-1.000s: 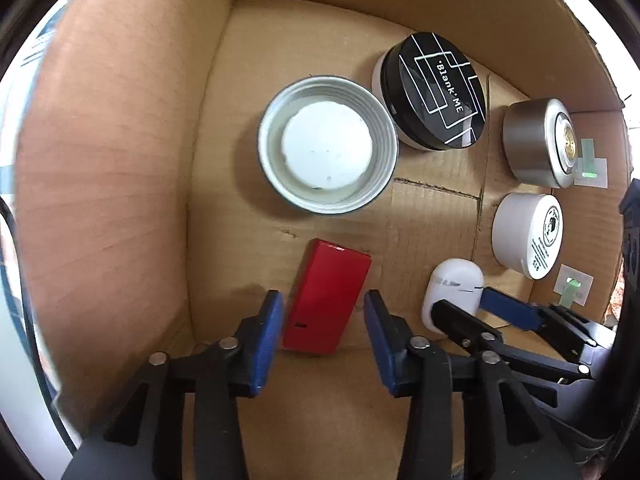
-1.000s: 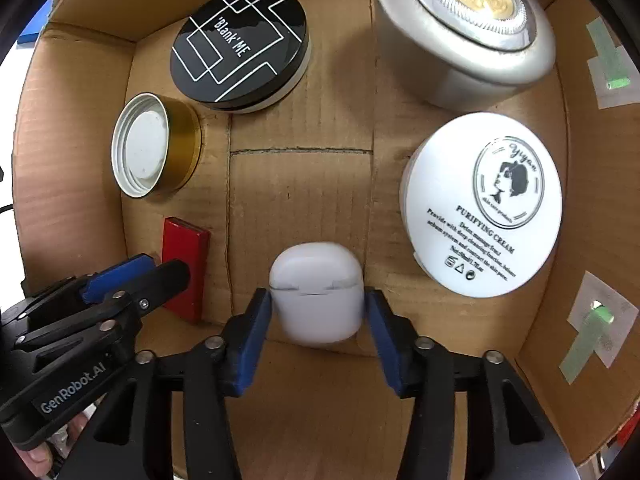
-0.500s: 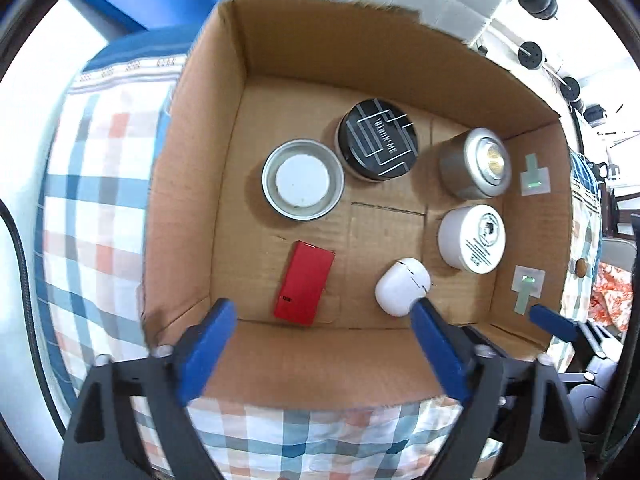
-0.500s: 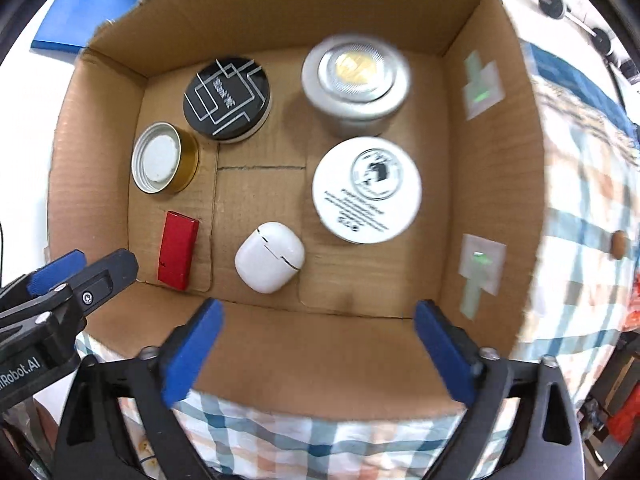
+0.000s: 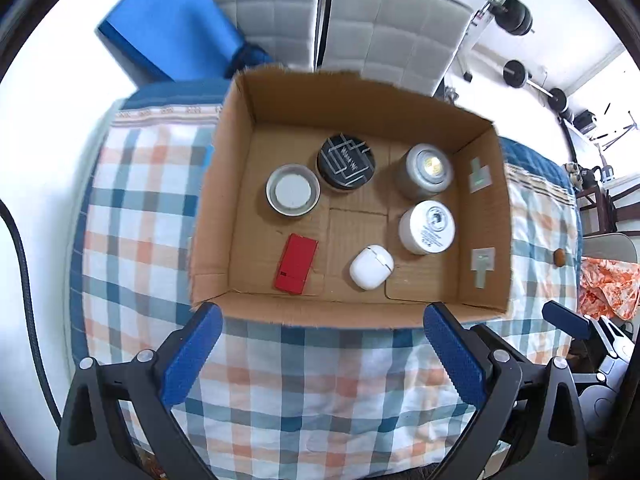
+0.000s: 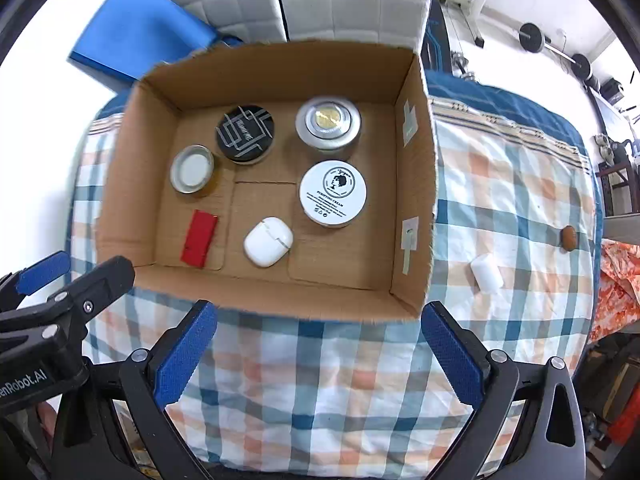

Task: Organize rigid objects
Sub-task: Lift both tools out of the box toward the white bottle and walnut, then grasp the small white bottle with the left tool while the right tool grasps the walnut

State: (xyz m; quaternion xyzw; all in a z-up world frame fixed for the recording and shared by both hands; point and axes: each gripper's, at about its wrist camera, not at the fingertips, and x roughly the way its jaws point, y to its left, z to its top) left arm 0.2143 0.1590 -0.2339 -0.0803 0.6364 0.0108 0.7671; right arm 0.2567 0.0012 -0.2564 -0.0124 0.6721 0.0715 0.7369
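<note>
An open cardboard box [image 5: 332, 312] [image 6: 256, 300] stands on a checked cloth. In it lie a red flat case [image 5: 296, 264] [image 6: 199, 238], a white earbud case [image 5: 371, 267] [image 6: 268, 241], a white cream jar [image 5: 427, 226] [image 6: 333, 193], a silver jar [image 5: 425, 170] [image 6: 328, 122], a black round tin [image 5: 346, 161] [image 6: 245, 133] and a metal lid [image 5: 293, 195] [image 6: 192, 168]. My left gripper [image 5: 318, 354] and my right gripper [image 6: 318, 354] are both open and empty, above the cloth in front of the box.
A small white object [image 6: 486, 273] and a brown round thing [image 6: 569, 237] lie on the cloth right of the box. A blue mat [image 5: 172, 36] and a padded white headboard [image 5: 360, 24] stand behind. Orange cloth [image 5: 608, 284] lies at the right.
Both grippers opened, let go of the red case and the earbud case, and pulled up and back out of the box. The whole box now shows.
</note>
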